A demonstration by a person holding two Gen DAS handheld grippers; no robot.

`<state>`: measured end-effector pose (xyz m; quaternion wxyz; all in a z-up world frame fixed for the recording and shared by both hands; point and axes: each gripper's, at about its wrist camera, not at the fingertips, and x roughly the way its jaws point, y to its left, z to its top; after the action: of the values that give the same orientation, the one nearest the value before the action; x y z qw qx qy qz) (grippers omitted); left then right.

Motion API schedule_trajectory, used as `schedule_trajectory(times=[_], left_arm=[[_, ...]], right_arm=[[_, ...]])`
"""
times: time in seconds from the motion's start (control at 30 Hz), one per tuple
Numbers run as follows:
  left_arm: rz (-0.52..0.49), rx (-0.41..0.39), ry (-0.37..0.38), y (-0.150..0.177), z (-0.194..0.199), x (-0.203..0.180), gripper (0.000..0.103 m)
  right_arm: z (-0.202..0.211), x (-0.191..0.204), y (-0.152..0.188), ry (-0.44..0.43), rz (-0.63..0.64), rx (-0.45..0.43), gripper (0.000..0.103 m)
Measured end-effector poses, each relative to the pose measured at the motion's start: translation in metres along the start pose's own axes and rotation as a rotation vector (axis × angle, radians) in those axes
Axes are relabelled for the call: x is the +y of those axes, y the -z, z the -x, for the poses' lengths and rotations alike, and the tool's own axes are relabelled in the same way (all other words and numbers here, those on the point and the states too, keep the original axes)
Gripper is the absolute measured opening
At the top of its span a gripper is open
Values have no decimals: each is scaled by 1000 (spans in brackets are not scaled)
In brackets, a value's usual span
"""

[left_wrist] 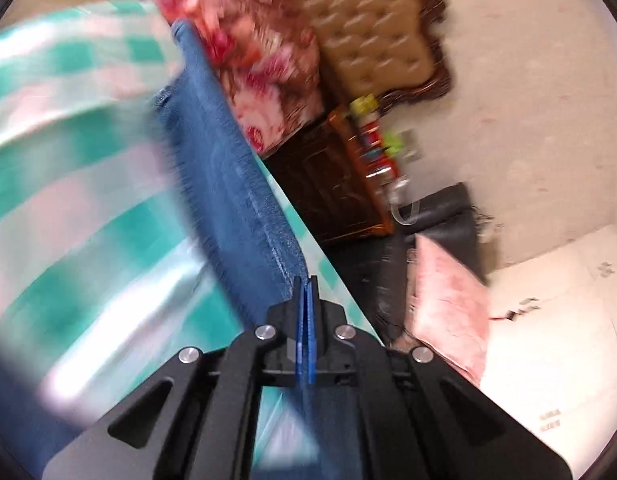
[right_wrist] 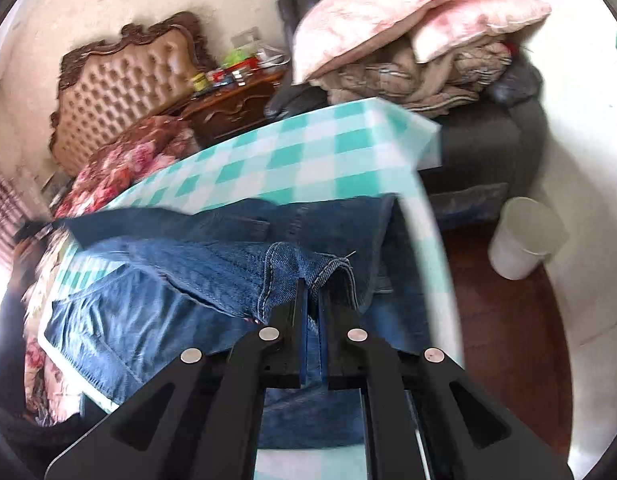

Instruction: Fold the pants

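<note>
Blue denim pants (right_wrist: 196, 272) lie on a table with a teal-and-white checked cloth (right_wrist: 308, 156). My right gripper (right_wrist: 311, 286) is shut on a hemmed edge of the pants and holds it lifted above the rest of the fabric. In the left wrist view, my left gripper (left_wrist: 306, 280) is shut on the pants (left_wrist: 228, 184), which stretch away from the fingertips as a taut blue band over the checked cloth (left_wrist: 68, 200). That view is motion-blurred.
A floral blanket (right_wrist: 124, 160) and tufted headboard (right_wrist: 120, 92) lie behind the table. A wooden nightstand (right_wrist: 232, 104) holds small items. A dark armchair (right_wrist: 488, 132) holds pink pillows (right_wrist: 408, 12). A white bin (right_wrist: 524, 236) stands on the wooden floor at right.
</note>
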<state>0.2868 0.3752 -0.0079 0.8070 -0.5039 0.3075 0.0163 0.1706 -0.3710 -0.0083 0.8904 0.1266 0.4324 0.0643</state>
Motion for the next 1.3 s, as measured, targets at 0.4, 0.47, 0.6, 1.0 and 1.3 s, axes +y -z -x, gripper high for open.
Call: schedule_trajectory(times=[0.4,0.47,0.6,1.0,1.3], left_arm=[[44,58,-104,167,131,164,1],[53,58,-75,165,126,165,5],[71,44,-27,160,126,169,31],[223,-13,76,149,139,209,33],[116,-19,-14,123,162,158,1]], right_arm=[[14,-75,91,87,-436,92,50],[18,-66,100,30,-456,80,50],[12,-45,98,-59,-485,61,50],[-29,-31,75,-11,-470,94,49],[25,-12,43,-1,-423,11,10]])
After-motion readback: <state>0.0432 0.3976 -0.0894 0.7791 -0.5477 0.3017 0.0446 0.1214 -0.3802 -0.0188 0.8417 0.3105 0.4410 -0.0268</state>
